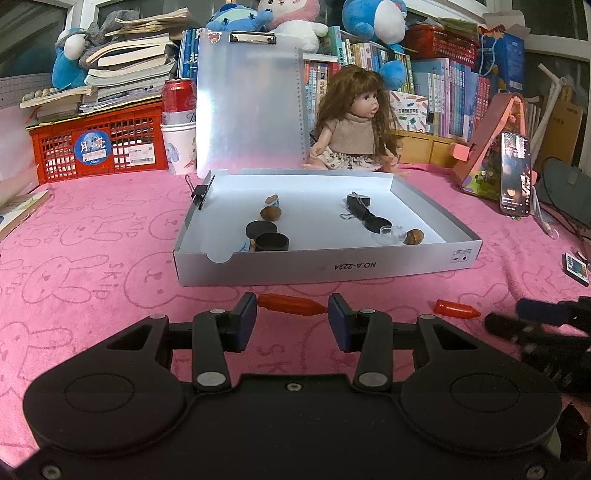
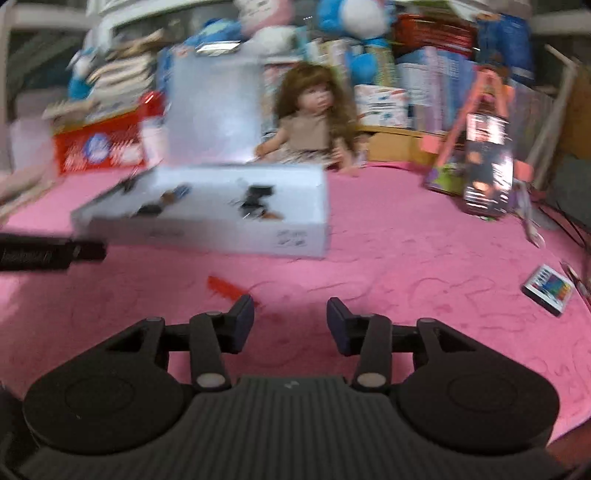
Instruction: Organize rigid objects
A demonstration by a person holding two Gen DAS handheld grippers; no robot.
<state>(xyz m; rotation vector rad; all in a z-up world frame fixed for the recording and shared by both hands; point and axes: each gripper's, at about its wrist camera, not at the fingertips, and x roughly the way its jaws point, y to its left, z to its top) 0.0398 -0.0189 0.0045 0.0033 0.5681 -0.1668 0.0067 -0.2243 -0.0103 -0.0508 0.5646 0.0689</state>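
The left gripper (image 1: 291,318) pinches a red peg (image 1: 291,305) end to end just before the white box (image 1: 325,264), so lift it level over the front wall, while the right gripper (image 2: 290,320) stands spread and empty, close beside a second red peg (image 2: 231,290).

**Inspector A:** Surface?

**Inspector B:** Counter (image 1: 92,236) covered by a pink towel with a rabbit pattern. Lighting dim and even.

**Inspector A:** Rear of the room?

**Inspector B:** Rows of upright books (image 1: 443,96) along the back, loose book stacks (image 1: 125,70) on a red crate (image 1: 96,147) to the left. Plush toys (image 1: 369,18) on top, a doll (image 1: 354,125) seated in front. White window frames (image 1: 554,22) with dark panes behind.
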